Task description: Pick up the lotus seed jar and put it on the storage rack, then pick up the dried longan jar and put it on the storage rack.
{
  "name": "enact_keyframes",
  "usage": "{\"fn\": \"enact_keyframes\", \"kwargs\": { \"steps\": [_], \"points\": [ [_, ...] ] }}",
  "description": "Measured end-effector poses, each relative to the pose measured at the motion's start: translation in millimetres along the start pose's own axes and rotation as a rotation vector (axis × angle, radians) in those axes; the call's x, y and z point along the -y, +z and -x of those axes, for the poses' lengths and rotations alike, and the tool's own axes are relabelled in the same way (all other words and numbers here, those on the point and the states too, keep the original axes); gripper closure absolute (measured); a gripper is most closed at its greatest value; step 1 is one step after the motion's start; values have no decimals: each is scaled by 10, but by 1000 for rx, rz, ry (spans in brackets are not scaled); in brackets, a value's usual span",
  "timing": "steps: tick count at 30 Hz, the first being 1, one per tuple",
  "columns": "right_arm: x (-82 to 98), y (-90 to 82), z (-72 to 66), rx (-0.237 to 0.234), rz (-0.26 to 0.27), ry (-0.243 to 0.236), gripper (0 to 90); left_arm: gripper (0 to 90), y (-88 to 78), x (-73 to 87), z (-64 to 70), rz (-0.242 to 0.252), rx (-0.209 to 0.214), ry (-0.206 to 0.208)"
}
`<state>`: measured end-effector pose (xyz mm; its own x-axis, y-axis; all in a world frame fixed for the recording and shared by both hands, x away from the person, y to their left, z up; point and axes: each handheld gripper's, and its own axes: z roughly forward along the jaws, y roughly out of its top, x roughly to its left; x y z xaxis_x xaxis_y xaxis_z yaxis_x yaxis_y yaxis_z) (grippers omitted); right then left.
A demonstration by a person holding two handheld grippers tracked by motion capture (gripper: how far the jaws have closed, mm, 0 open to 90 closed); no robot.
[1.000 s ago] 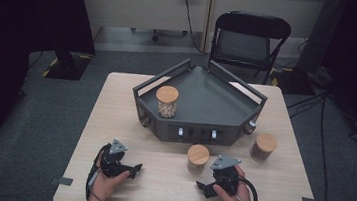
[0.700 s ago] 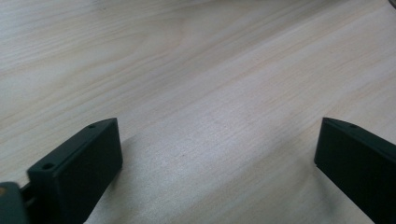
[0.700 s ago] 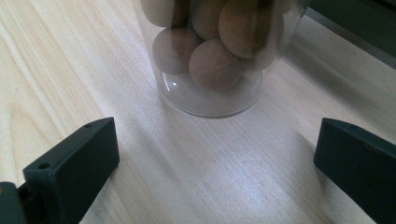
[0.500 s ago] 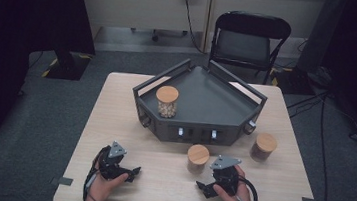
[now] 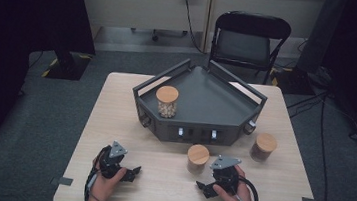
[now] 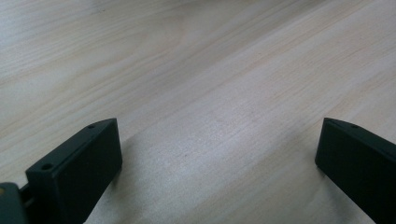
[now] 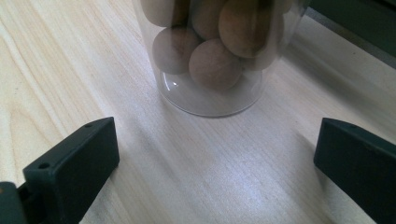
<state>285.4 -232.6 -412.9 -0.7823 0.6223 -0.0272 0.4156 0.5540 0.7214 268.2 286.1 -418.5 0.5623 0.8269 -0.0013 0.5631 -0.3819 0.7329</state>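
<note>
Three clear jars with wooden lids hold brown balls. One jar [image 5: 167, 101] stands on the dark grey tray [image 5: 206, 101]. A second jar [image 5: 197, 158] [image 7: 212, 51] stands on the table in front of the tray, and a third jar [image 5: 263, 147] stands to the tray's right. My right gripper [image 5: 206, 188] [image 7: 217, 154] rests on the table, open, a short way from the second jar and apart from it. My left gripper [image 5: 129, 171] [image 6: 219, 154] lies at the near left. Its jaws have just been opening and now stand wide over bare wood with nothing between them.
The light wooden table [image 5: 115, 109] carries the tray at its middle back. A black folding chair [image 5: 251, 38] stands beyond the far edge. Cables run across the grey floor at the right. The tray's dark front wall [image 7: 359, 18] shows behind the jar.
</note>
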Motion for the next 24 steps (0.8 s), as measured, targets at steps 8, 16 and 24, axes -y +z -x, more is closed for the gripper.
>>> {"fn": "enact_keyframes", "kwargs": {
  "steps": [8, 16, 24],
  "points": [
    [-2, 1, 1, 0, 0, 1, 0, 1, 32, -26, -37, 2, 2, 2],
    [-4, 2, -11, 5, 0, 5, 0, 1, 32, -27, -36, 1, 1, 2],
    [6, -8, -10, 2, 0, 3, 0, 1, 32, -27, -38, 2, 2, 2]
  ]
}}
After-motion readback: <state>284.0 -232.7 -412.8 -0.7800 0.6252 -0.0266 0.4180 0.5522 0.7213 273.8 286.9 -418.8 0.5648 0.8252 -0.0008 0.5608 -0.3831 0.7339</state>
